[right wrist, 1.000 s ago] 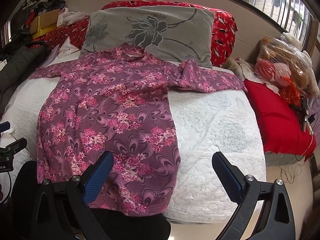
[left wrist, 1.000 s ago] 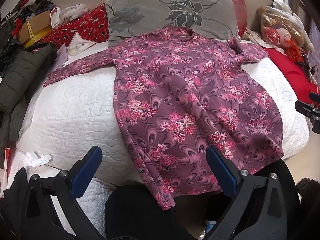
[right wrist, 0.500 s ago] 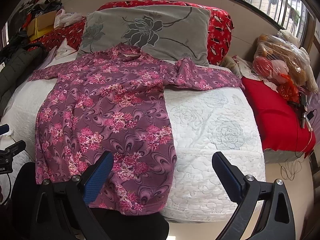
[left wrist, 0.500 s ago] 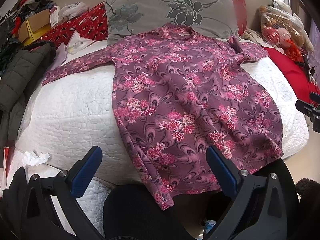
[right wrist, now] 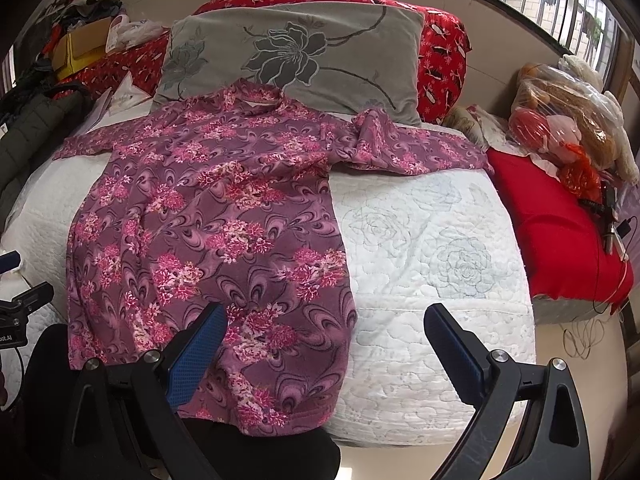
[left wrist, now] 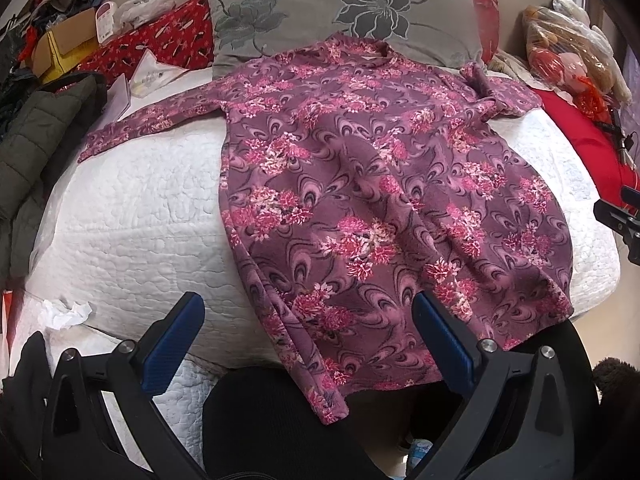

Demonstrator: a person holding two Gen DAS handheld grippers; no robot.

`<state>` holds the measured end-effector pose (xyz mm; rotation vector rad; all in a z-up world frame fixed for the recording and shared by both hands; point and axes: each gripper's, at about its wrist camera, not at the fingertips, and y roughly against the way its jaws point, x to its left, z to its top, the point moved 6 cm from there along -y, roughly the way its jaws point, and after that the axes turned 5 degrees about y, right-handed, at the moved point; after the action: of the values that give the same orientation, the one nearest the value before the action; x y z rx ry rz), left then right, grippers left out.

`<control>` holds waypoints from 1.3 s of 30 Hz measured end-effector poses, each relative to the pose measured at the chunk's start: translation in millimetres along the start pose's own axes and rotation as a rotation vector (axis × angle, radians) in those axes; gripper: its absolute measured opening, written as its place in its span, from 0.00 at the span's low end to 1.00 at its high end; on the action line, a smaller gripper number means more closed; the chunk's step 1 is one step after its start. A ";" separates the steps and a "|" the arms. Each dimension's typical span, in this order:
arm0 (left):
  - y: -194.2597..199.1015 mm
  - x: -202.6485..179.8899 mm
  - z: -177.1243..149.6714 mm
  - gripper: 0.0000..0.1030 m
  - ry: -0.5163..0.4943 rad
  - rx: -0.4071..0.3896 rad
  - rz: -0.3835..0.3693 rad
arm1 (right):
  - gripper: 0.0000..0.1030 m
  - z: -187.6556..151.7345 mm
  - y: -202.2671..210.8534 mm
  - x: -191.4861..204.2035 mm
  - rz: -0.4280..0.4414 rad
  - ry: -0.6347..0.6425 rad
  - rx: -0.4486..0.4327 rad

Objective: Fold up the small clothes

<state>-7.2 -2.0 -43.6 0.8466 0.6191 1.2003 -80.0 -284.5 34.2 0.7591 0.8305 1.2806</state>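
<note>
Hovering low at the foot of the bed, the left claw point(left wrist: 308, 320) has its blue-padded fingers point(left wrist: 172, 344) spread wide apart, gripping nothing, with the hem of the garment just beyond them. The right claw point(right wrist: 322, 332) is likewise spread open and empty, its left finger over the lower edge of the cloth and its right finger over bare quilt.

Between and past them lies the purple floral dress point(left wrist: 360, 200), spread flat and face up on the white quilted bedspread point(right wrist: 420, 240). Its hem hangs slightly over the near edge of the bed above a dark rounded shape I cannot identify. One sleeve point(left wrist: 152, 124) stretches straight out to the left across the quilt; the other sleeve point(right wrist: 416, 152) runs out to the right, bunched a little near the shoulder. The collar rests against the bottom of a grey pillow point(right wrist: 304, 52) with a dark flower pattern, which leans on a red patterned cushion point(right wrist: 440, 56) behind it.

A crumpled white tissue point(left wrist: 64, 312) sits at the near left edge. Farther left is a dark green padded jacket point(left wrist: 36, 140), and to the right a red cover point(right wrist: 552, 232) with a plastic bag of soft toys point(right wrist: 560, 120) beyond it.
</note>
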 end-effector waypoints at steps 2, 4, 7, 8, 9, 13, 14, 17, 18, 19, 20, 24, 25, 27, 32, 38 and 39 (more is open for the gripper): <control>-3.9 2.8 1.2 1.00 0.004 0.010 0.006 | 0.96 -0.1 -3.2 -0.1 0.003 -0.003 0.006; -11.1 10.5 3.7 1.00 0.028 0.038 0.005 | 0.96 -1.0 -11.2 -2.3 0.005 -0.004 0.026; -30.0 41.7 7.7 1.00 0.128 0.116 0.027 | 0.95 -7.5 -33.0 -12.2 -0.005 -0.023 0.101; -40.2 58.8 7.2 1.00 0.180 0.164 0.047 | 0.94 -10.9 -40.0 -16.5 -0.005 -0.036 0.126; -47.4 69.2 5.8 1.00 0.213 0.200 0.058 | 0.93 -15.0 -48.0 -21.1 -0.004 -0.054 0.153; -73.5 96.5 -6.9 1.00 0.311 0.330 0.059 | 0.90 -33.6 -79.7 -31.5 0.020 -0.100 0.257; -76.4 95.4 -9.7 1.00 0.316 0.347 0.046 | 0.89 -38.1 -86.8 -31.2 0.034 -0.107 0.281; -81.0 74.2 -18.5 1.00 0.288 0.387 -0.035 | 0.70 -49.6 -104.6 -23.1 0.118 -0.130 0.354; -82.1 62.1 -21.9 1.00 0.258 0.402 -0.057 | 0.68 -52.2 -107.3 -19.3 0.143 -0.132 0.368; -84.0 51.6 -25.7 1.00 0.231 0.420 -0.077 | 0.66 -52.6 -106.4 -16.2 0.140 -0.118 0.362; -86.8 40.5 -30.4 0.96 0.202 0.443 -0.098 | 0.54 -52.0 -104.1 -13.6 0.150 -0.104 0.352; -102.5 6.9 -54.7 0.03 0.071 0.571 -0.113 | 0.04 -53.0 -94.2 -5.3 0.196 -0.070 0.351; -103.9 7.4 -57.5 0.02 0.063 0.584 -0.090 | 0.05 -53.2 -90.4 -4.0 0.224 -0.077 0.342; -94.3 15.5 -54.4 0.02 0.092 0.565 -0.111 | 0.05 -49.5 -77.6 -6.5 0.249 -0.093 0.303; -35.2 64.7 -34.1 0.02 0.213 0.461 -0.189 | 0.04 -36.3 -10.9 -28.6 0.353 -0.159 0.172; -15.1 99.3 -61.0 0.02 0.276 0.484 -0.165 | 0.04 -64.8 20.2 -34.3 0.368 -0.136 0.225; -22.5 106.9 -61.9 0.02 0.288 0.511 -0.156 | 0.04 -68.9 9.2 -34.5 0.361 -0.136 0.250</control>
<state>-16.0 112.4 -94.5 1.0330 1.2391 1.0414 -147.1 -315.6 10.8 1.2249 0.7731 1.4381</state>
